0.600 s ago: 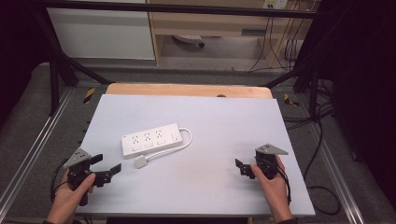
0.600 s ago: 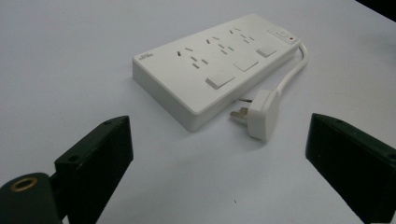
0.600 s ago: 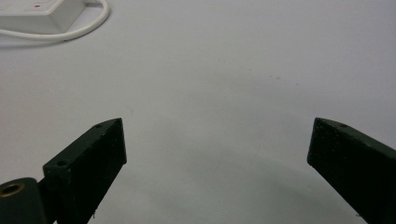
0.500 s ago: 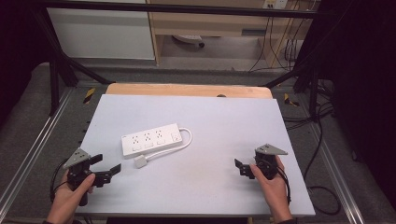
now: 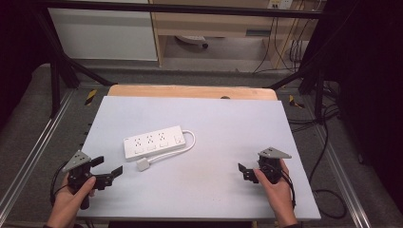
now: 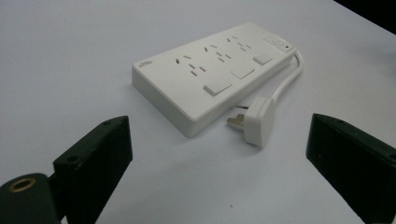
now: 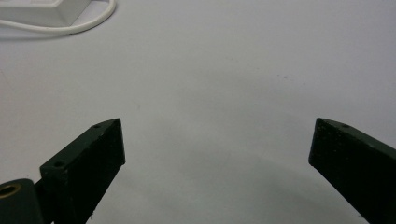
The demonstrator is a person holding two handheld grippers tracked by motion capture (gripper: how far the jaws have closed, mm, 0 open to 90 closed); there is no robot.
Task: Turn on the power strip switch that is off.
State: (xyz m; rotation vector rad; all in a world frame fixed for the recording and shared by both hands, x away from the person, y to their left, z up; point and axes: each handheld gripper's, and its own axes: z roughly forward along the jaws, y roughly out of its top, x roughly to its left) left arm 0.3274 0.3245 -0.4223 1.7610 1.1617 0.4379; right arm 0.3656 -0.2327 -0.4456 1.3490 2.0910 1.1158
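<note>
Flat white plastic power strip (image 5: pixel 154 143) with three socket groups and a row of rocker switches lies on the pale grey tabletop (image 5: pixel 228 123), left of centre and angled slightly. In the left gripper view, its socket face is up; a small red indicator sits at the far end beside the end switch. The thin white cable (image 5: pixel 190 140) leaves that far end, loops round and runs back along the strip's near side. It ends in a white moulded plug (image 5: pixel 142 164) lying on the tabletop just beside the strip's near long edge, apart from it, prongs pointing toward the strip body (image 6: pixel 256 120).

Left tool (image 5: pixel 105 169): held in the person's left hand (image 5: pixel 71 202) at the near left corner of the tabletop, jaws spread wide, nothing between them. It points toward the strip and plug, which sit ahead of it, near but not touching.

Right tool (image 5: pixel 243 172): held in the person's right hand (image 5: pixel 276 190) at the near right of the tabletop, jaws likewise spread wide and empty. It is well apart from the strip; the right gripper view has bare tabletop between the jaws, with one end of the strip and the cable loop (image 7: pixel 79 24) at the upper left corner.

A wooden board edge (image 5: pixel 190 91) runs along the far side of the tabletop.
</note>
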